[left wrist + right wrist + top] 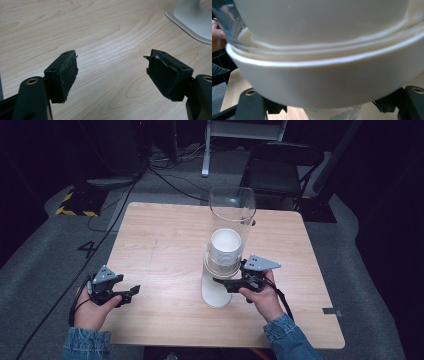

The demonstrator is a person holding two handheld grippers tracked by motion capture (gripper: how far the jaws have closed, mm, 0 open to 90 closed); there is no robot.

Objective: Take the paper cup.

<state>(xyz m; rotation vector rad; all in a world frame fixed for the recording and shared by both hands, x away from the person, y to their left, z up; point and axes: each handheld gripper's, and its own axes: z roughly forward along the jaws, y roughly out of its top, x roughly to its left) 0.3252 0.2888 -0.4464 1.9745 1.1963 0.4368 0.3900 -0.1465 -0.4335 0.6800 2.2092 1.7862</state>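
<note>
Two hands point(95, 307) low, tongs point(226, 281) level.

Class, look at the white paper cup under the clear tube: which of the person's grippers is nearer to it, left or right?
Right. The right gripper is at the white paper cup below the clear tube, its jaws on either side. The left gripper sits well off to the cup's left, open over bare table.

A white cup point(324, 82) spans the frame from nine to three o'clock, its rolled rim just above center. More stacked cups point(319, 22) rise toward twelve. Black jaws flank the cup at seven and five o'clock.
</note>
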